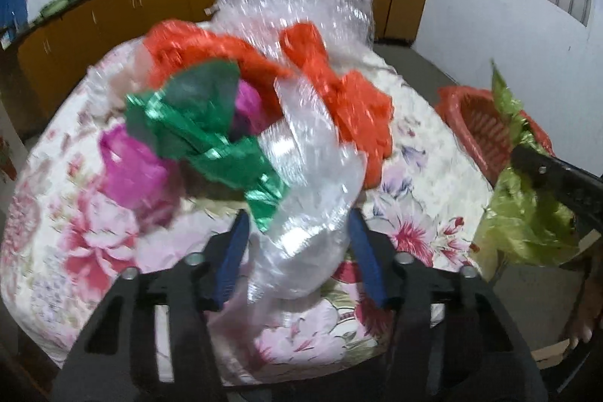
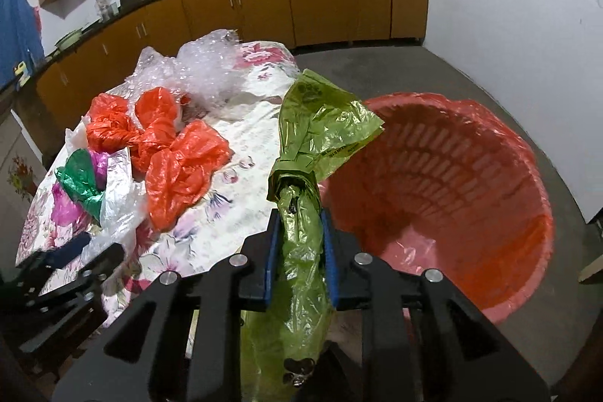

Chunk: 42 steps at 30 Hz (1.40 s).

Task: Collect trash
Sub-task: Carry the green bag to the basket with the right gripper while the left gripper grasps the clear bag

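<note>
A flowered tablecloth covers the table, and the trash is placed against it. Toward its left end lie a pink wrapper and a green foil wrapper, touching each other. There the left gripper has a clear plastic bag between its blue pads; blur hides whether the pads press it, so its grip cannot be told. Orange plastic bags lie near the cloth's middle, with bubble wrap at the far end. Over the cloth's right edge, the right gripper is clamped on a crumpled yellow-green plastic bag. Just right of the cloth stands a red basket lined with a red bag.
</note>
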{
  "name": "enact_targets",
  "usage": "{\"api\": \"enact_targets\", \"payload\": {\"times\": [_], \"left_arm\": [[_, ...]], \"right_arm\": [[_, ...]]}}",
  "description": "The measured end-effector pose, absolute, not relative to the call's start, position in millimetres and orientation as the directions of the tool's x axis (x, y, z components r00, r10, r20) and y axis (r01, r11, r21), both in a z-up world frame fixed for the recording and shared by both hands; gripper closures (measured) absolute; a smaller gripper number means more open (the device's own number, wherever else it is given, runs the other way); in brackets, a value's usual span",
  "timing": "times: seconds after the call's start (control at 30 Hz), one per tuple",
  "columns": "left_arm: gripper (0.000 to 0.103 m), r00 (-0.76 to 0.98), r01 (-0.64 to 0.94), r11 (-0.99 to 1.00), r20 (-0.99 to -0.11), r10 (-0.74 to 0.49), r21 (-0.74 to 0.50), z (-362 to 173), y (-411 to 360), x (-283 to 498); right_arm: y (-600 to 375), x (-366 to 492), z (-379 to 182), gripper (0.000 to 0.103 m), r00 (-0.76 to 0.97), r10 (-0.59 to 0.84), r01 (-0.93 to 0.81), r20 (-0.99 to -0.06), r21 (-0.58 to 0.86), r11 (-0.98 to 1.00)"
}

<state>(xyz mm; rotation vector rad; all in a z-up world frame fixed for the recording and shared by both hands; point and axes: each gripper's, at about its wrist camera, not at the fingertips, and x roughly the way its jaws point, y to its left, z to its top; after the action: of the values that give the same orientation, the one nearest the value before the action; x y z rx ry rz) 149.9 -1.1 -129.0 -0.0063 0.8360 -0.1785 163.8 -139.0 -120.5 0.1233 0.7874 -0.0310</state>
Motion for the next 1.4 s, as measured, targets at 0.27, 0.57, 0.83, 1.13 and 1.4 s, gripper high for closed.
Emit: {"api": "enact_targets", "payload": {"times": [0.27,0.57,0.83,1.13,1.4], "left_arm": [[0.084,0.670,0.181,0.979,-0.717,-0.191,-0.092,-122,-1,147],[0.084,0.699,0.258,0.961,-0.667,-0.258,-0.100,-82,-20,144],[0.083,0.669,0.392,0.912,-0.644,-0.371,-0.119,-58,-70,154],[0.083,0.589,0.543,0.825,-0.628,-0.509,-0.159,-43,-139,175],[0.083,0.532,0.598,0.784,-0.649,-0.544,-0.168,-51,-183,184]], "right_arm": [[-143,157,-114,0.082,0.721,0.018,0.078,-0.693,0.106,0.991],[-167,148,-101,0.082,0.749,-0.003,0.115,-0.662,0.126,0.985],[-211,138,-88,0.082,0.771,-0.068,0.198,-0.633,0.137,0.970],[-261,134,-74,0.082,0.790,-0.129,0.274,-0.600,0.157,0.949],[-285,140,-77,0.082,0.790,-0.137,0.288,-0.597,0.165,0.943]]}}
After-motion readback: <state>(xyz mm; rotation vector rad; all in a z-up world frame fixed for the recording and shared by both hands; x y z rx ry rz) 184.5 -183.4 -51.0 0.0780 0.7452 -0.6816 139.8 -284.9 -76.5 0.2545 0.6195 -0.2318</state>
